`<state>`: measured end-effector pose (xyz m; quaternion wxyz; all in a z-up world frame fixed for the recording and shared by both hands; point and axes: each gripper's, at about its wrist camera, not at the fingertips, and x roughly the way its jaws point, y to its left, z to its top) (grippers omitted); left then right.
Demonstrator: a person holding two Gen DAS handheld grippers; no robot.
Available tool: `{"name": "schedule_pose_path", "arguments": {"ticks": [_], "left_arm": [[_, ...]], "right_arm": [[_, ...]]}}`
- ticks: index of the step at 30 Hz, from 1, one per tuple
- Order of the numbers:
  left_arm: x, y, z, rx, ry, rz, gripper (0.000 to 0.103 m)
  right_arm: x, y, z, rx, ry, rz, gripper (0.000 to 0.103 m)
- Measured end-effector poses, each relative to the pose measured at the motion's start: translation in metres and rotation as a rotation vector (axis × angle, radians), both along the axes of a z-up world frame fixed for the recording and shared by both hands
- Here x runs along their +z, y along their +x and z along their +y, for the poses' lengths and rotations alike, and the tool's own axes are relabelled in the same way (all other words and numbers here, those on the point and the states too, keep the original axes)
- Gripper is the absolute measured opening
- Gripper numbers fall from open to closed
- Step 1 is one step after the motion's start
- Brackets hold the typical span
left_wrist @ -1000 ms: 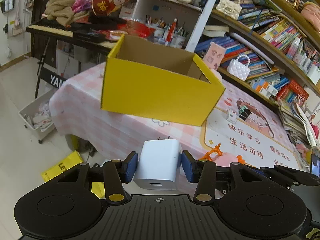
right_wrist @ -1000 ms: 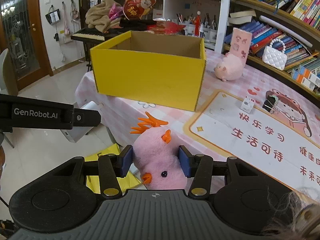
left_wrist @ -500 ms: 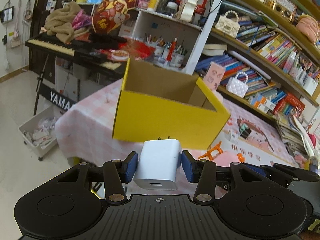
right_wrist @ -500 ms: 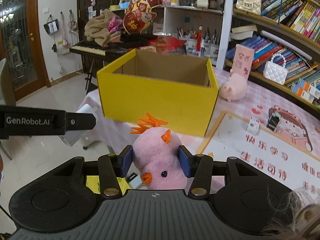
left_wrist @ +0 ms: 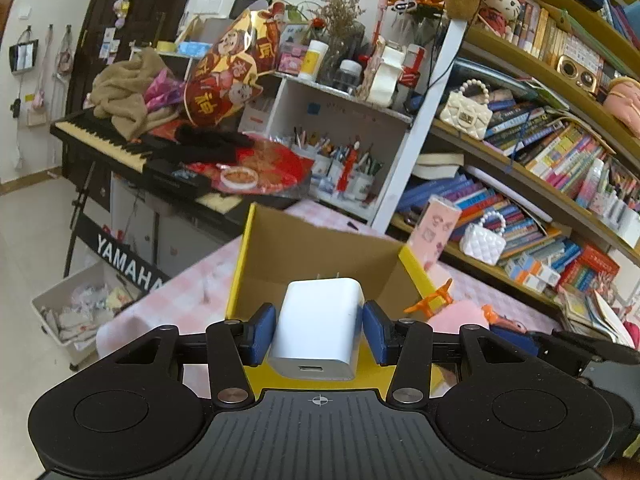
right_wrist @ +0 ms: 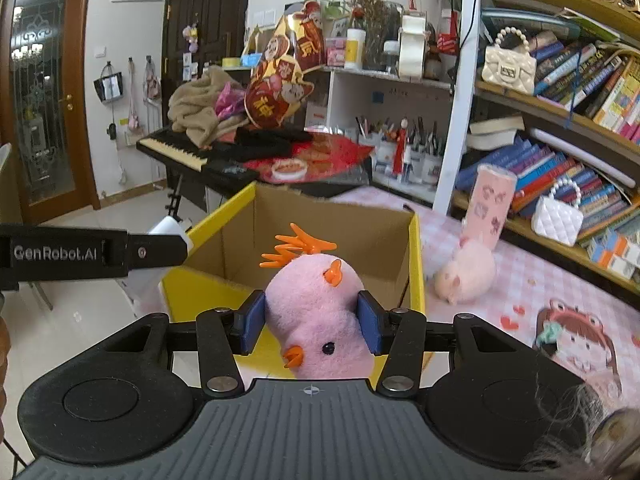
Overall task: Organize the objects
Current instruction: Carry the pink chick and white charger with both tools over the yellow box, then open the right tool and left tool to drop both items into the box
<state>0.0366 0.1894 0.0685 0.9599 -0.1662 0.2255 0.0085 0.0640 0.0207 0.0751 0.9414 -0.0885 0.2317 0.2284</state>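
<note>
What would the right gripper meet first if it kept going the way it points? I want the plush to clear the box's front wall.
Probably the yellow box's open inside: the right gripper holds the pink chick plush above the near rim, though depth is uncertain.

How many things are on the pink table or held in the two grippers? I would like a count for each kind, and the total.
Pink plush toys: 2, the chick in the right gripper and the pig on the table
White charger: 1, in the left gripper
Yellow cardboard box: 1
Pink patterned carton: 1
Total: 5
</note>
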Motion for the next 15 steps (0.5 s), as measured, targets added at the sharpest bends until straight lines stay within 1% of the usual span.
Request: {"name": "schedule_pose_path", "arguments": {"ticks": [4, 8, 11, 15], "left_arm": [[0.000, 0.020, -0.002, 0.022, -0.002, -0.005, 0.046], [-0.003, 0.043, -0.006, 0.035, 0.008, 0.001, 0.046], [-0.011, 0.062, -0.010, 0.041, 0.024, 0.028, 0.046], [-0.025, 0.083, -0.016, 0.040, 0.041, 0.084, 0.046]], "right_arm": [[0.005, 0.024, 0.001, 0.018, 0.000, -0.020, 0.046], [0.002, 0.052, 0.003, 0.022, -0.007, -0.027, 0.046], [-0.005, 0.075, 0.007, 0.027, -0.024, -0.008, 0.046], [-0.023, 0.101, 0.015, 0.051, -0.079, 0.033, 0.046]]}}
